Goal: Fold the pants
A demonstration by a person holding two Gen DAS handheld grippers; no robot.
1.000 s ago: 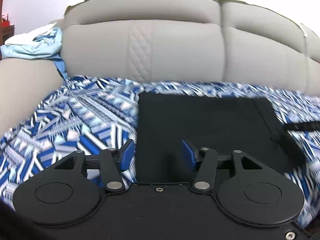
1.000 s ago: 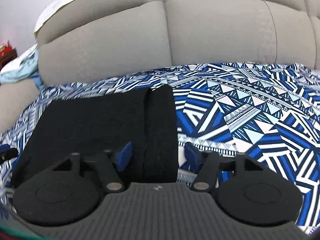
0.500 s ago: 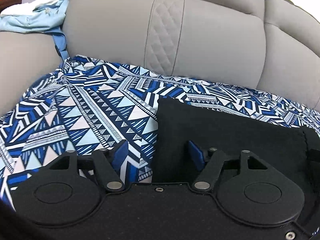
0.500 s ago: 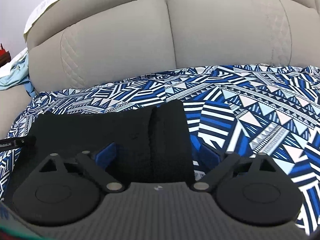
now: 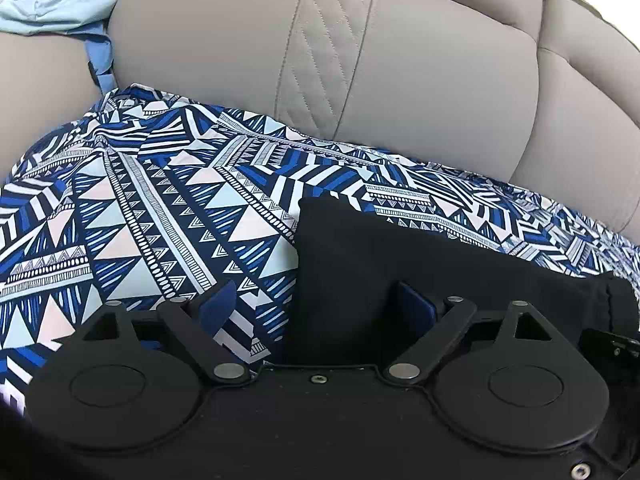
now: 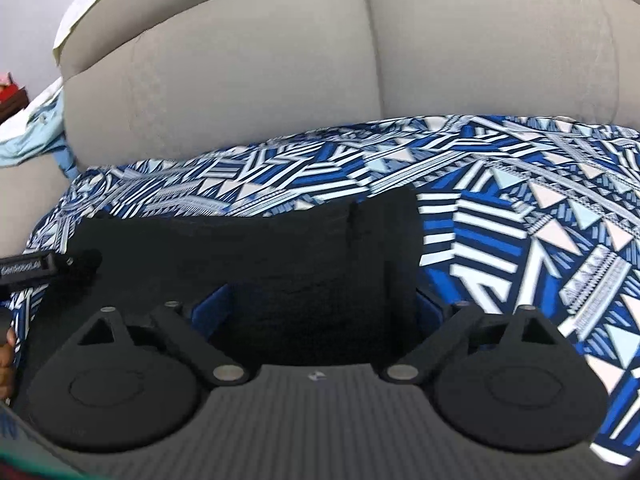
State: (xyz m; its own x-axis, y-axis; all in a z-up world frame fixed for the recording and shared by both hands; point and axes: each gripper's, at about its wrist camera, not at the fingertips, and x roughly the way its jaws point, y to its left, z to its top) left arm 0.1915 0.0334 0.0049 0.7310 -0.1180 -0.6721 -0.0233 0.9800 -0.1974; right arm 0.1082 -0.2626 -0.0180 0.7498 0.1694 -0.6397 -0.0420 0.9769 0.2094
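Folded black pants (image 5: 440, 256) lie flat on the blue-and-white patterned cover (image 5: 160, 208) of a sofa seat. My left gripper (image 5: 316, 308) hovers at their left edge: that edge runs between the blue pads, the left pad over the cover and the right pad over black cloth, and the jaws are opening. My right gripper (image 6: 320, 308) sits low over the right end of the pants (image 6: 260, 248), where the thick folded band lies between its wide pads without being pressed; its jaws are closing slightly. In the right wrist view the left gripper's finger (image 6: 28, 268) shows at the far left.
The grey padded sofa back (image 5: 400, 80) rises just behind the pants. A light blue garment (image 5: 56, 4) lies on the left armrest. The patterned cover (image 6: 540, 220) spreads to the right of the pants. Part of a person's hand (image 6: 5, 364) shows at the left edge.
The left gripper slid left from the middle of the pants to their left edge, and its jaws widened. The right gripper came closer to the right end and spread its jaws.
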